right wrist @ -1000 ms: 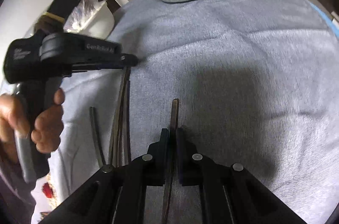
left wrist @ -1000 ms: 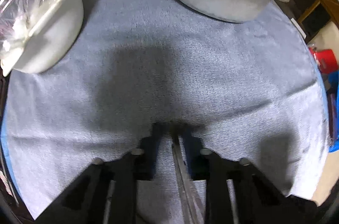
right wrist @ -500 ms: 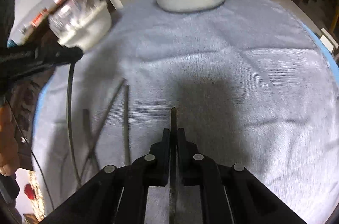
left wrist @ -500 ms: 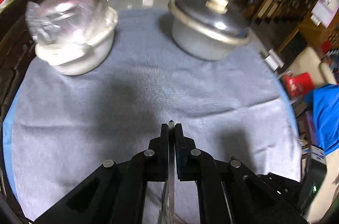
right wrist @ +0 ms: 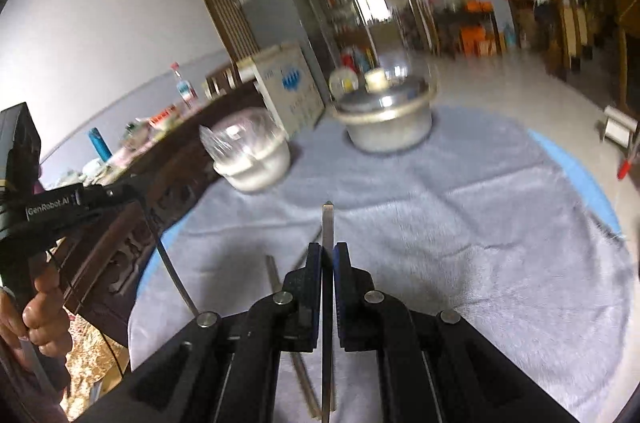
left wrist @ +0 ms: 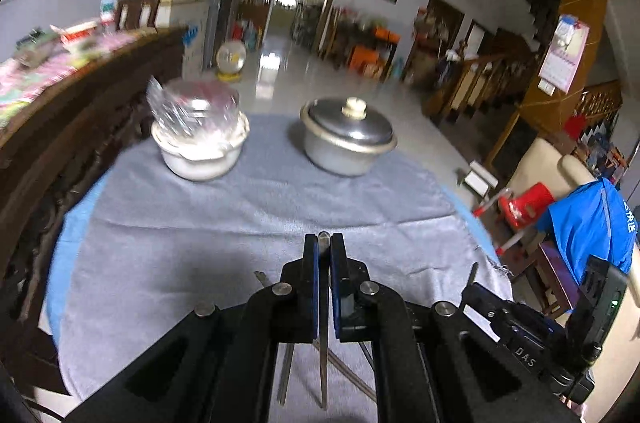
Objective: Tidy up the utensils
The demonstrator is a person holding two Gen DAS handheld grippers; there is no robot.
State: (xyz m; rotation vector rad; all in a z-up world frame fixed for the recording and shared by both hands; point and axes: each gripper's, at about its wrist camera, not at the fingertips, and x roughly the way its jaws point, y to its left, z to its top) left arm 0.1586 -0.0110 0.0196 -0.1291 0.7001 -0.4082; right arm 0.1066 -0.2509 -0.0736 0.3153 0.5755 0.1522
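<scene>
My left gripper [left wrist: 324,243] is shut on a thin metal chopstick [left wrist: 323,363], held well above the grey cloth [left wrist: 224,223]. My right gripper [right wrist: 327,251] is shut on another metal chopstick [right wrist: 327,223], whose tip sticks out past the fingers. Loose metal chopsticks [left wrist: 286,363] lie on the cloth below the left gripper. In the right wrist view loose chopsticks [right wrist: 274,277] lie on the cloth left of the fingers. The left gripper body [right wrist: 60,207] and the hand holding it show at the left edge of the right wrist view.
A lidded metal pot [left wrist: 348,137] and a white bowl covered with clear plastic [left wrist: 198,139] stand at the far side of the round table. A dark wooden sideboard [left wrist: 60,127] runs along the left. A red stool [left wrist: 528,203] and blue cloth [left wrist: 588,223] are off the right edge.
Both grippers have risen away from the cloth and tilted up, each still holding its chopstick. The room beyond the table has come into view.
</scene>
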